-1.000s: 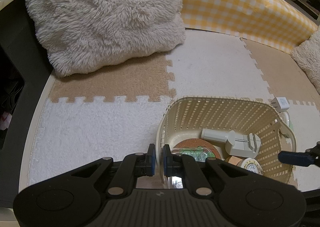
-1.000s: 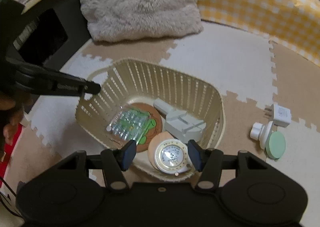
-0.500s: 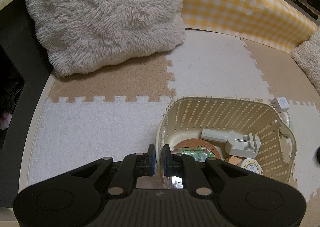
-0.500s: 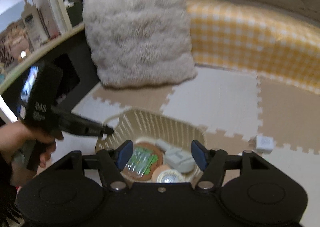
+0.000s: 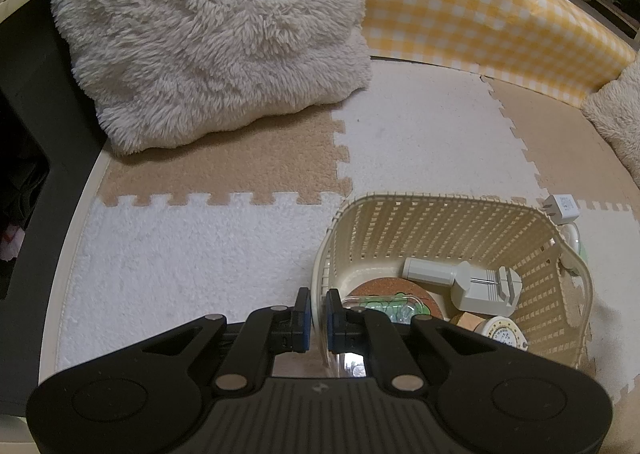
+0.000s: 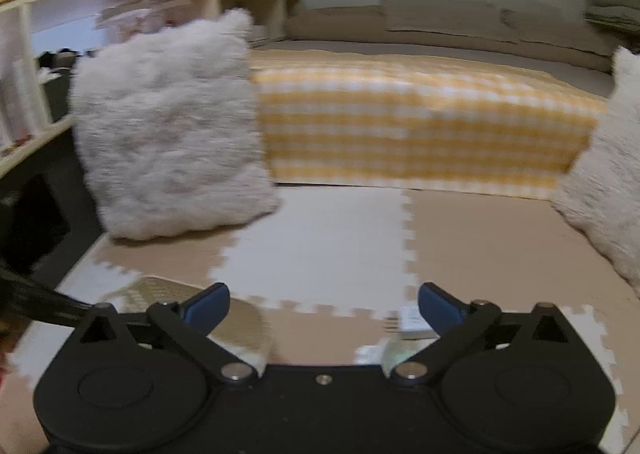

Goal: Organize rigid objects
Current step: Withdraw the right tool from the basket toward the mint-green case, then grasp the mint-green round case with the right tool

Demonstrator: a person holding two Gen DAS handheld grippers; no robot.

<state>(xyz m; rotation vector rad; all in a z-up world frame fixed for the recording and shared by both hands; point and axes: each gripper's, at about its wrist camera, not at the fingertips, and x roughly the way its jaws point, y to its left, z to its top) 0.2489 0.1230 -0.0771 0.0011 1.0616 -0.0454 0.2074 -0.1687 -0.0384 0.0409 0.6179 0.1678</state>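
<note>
Kept the left hand-held gripper (image 5: 315,314) pressed on the near rim of the cream slatted basket (image 5: 452,199), one pad outside the wall and one inside, exactly as a second ago. Steadied the basket on the foam floor mat (image 5: 192,250) without shifting it.

Raised the right hand-held gripper (image 6: 322,306) away from the basket and tilted it up toward the fluffy cushion (image 6: 168,125) beyond the basket. Held it spread wide and empty. Blurred the right wrist view in doing so, with only a smear of the basket showing at its lower left.

Left inside the basket a round tape measure (image 5: 502,334), a grey watch-strap tool (image 5: 476,286), a cork coaster (image 5: 384,288) and a clear tray of green pieces (image 5: 386,304).

Probably finished one drop-off, judging from the empty jaws and the lift. Still outside, just beyond the far right corner of the basket: a white plug adapter (image 5: 562,207) and a white-and-green fitting (image 5: 573,238), touching or nearly touching the basket wall. Likely next to swing right and down for one of those two.
</note>
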